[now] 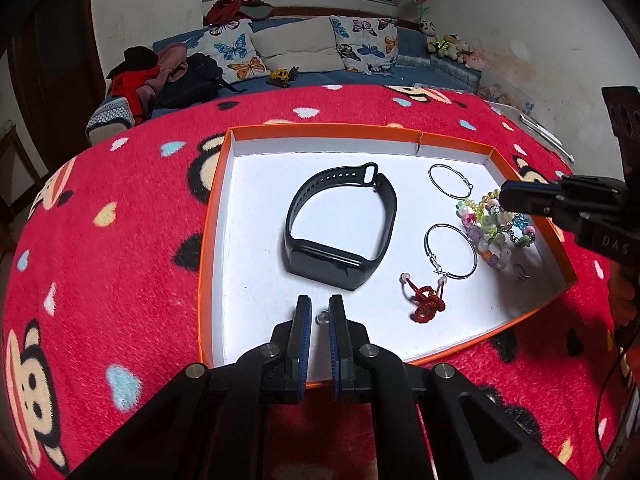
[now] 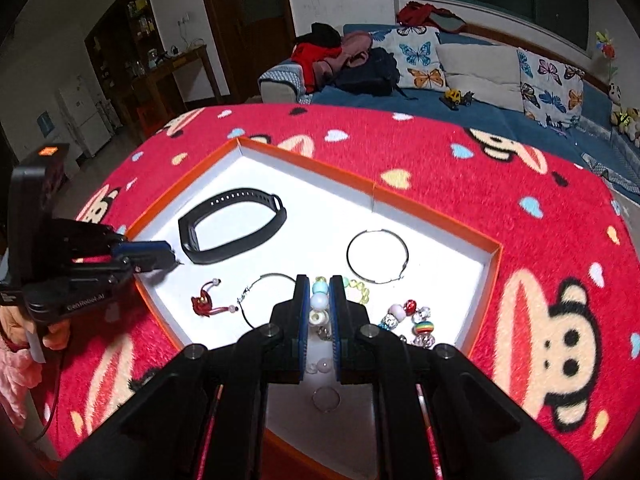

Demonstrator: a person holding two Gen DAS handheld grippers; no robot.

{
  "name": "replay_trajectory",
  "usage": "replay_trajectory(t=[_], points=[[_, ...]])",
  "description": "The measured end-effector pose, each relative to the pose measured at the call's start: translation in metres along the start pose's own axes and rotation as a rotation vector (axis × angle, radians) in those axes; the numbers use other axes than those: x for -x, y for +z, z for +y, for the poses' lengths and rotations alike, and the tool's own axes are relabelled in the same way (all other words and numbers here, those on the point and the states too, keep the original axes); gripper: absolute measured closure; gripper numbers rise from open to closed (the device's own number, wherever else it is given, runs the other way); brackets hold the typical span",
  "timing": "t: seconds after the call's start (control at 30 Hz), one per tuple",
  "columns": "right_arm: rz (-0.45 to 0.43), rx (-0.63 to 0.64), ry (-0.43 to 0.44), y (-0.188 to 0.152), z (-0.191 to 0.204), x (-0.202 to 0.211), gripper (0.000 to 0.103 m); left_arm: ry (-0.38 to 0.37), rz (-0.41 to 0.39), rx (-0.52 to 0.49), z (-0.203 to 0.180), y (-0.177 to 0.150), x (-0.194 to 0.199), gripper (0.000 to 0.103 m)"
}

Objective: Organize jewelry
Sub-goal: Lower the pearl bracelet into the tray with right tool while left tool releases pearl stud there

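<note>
The left gripper [image 2: 176,258], lettered "GenRobot.AI", and the right gripper [image 2: 320,300] are both pressed together.

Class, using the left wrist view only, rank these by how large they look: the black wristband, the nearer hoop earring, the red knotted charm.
1. black wristband, clearly largest.
2. nearer hoop earring.
3. red knotted charm, smallest.
All lie at similar depth in the orange tray, so the order seems reliable.
</note>
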State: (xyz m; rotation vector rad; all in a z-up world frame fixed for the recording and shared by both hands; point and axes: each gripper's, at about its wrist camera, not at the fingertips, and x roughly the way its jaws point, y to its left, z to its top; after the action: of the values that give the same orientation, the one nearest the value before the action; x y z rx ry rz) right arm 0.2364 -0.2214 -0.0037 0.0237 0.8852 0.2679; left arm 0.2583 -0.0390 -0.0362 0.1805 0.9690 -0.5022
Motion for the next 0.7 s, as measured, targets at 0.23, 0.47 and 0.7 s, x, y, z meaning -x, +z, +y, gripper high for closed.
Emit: replay_trajectory(t=[0.23, 0.47, 0.7], points=[[0.020, -0.007, 0.001, -0.007, 0.000, -0.008, 0.092, 0.002, 0.003, 0.000, 0.000, 0.000, -0.001, 0.092], [0.043, -0.012, -0.002, -0.011, 0.000, -0.016, 0.090, 0.022, -0.016, 0.012, 0.000, -0.001, 0.001, 0.042], [0.061, -0.016, 0.002, -0.014, 0.000, -0.018, 0.083, 0.021, -0.019, 0.012, -0.002, -0.003, 0.005, 0.042]])
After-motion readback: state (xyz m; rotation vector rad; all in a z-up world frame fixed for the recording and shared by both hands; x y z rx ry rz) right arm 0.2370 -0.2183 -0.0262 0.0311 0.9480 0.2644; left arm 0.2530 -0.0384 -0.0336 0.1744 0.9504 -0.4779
